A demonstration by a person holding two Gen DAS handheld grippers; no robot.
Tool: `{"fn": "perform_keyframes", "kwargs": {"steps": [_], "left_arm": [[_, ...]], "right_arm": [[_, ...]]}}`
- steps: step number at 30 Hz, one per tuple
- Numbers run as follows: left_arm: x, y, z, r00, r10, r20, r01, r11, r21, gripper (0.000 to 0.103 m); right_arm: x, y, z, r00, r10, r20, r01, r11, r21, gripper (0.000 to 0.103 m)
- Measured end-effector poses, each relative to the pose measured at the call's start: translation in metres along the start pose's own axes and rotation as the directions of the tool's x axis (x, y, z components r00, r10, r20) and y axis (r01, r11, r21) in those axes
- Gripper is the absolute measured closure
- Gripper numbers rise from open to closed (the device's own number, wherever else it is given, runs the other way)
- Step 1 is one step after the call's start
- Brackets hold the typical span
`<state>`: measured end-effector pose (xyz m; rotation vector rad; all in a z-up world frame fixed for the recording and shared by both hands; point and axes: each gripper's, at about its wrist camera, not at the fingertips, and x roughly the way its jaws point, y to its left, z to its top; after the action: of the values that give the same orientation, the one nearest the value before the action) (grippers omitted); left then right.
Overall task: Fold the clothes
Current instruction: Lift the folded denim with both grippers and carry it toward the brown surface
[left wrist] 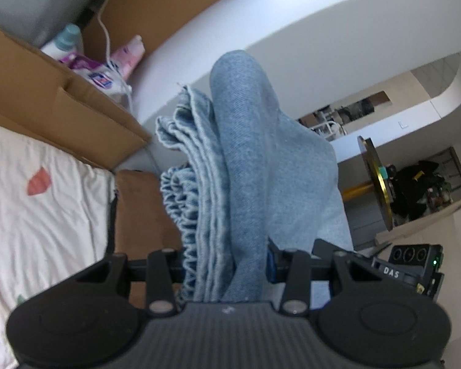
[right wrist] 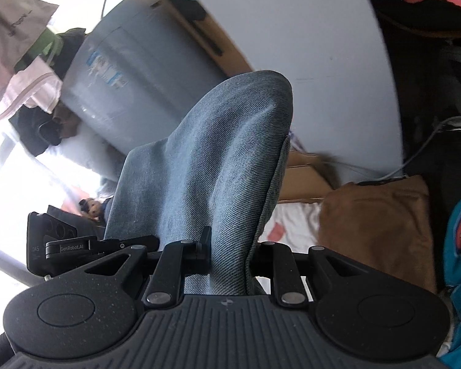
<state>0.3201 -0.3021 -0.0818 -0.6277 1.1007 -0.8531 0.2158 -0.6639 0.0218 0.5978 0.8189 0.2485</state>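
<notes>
Both grippers [left wrist: 227, 264] [right wrist: 230, 258] around denim garment [left wrist: 246, 153]

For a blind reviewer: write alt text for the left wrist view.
The left gripper clamps a thick bunch of light blue denim, its gathered waistband showing, lifted above a white patterned bedsheet. Cardboard boxes sit beyond the bed, and the other gripper shows at the right edge.

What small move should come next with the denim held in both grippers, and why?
Probably lower it onto the white bedsheet. Both the left gripper and right gripper clamp bunched blue denim in the air, so it needs a flat surface before folding.
</notes>
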Motion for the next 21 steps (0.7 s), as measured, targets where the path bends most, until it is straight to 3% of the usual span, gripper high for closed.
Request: {"fn": "perform_keyframes", "kwargs": {"steps": [21], "left_arm": [[0.143,0.054,-0.019,0.992,-0.102,-0.079,0.105,0.994,0.039,0.059]], "right_arm": [[0.034,-0.129,-0.026,0.987,-0.144,0.077,0.141,0.989,0.036,0.084]]}}
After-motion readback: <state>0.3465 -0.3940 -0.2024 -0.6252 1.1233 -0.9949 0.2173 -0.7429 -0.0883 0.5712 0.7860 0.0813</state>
